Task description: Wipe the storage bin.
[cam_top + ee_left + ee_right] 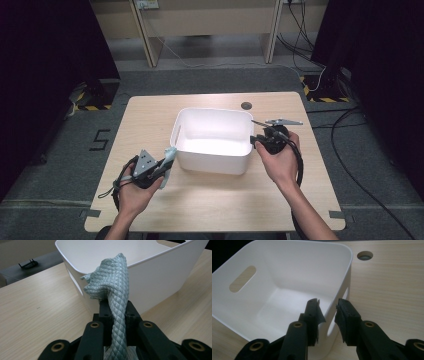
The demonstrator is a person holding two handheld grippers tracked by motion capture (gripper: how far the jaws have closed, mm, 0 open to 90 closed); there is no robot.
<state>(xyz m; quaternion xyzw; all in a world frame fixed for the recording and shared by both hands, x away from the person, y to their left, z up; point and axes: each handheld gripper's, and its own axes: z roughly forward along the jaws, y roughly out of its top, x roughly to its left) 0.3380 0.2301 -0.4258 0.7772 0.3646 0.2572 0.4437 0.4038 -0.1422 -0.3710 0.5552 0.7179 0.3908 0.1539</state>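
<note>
A white plastic bin [212, 162] with handle slots stands in the middle of the wooden table. My left gripper [165, 165] is by the bin's near left corner, shut on a pale blue-green waffle-textured cloth [170, 156]. In the left gripper view the cloth [112, 282] rises bunched from between the jaws [117, 307], just in front of the bin's wall [160, 282]. My right gripper [256, 141] is at the bin's right side. In the right gripper view its jaws [328, 306] stand apart on either side of the bin's wall [287, 270], with gaps showing at both pads.
A round cable hole [246, 105] sits in the table behind the bin, also seen in the right gripper view as the hole [364, 255]. Bare table [210, 200] lies in front of the bin. A small black item [28, 263] lies on the floor beyond the table's edge.
</note>
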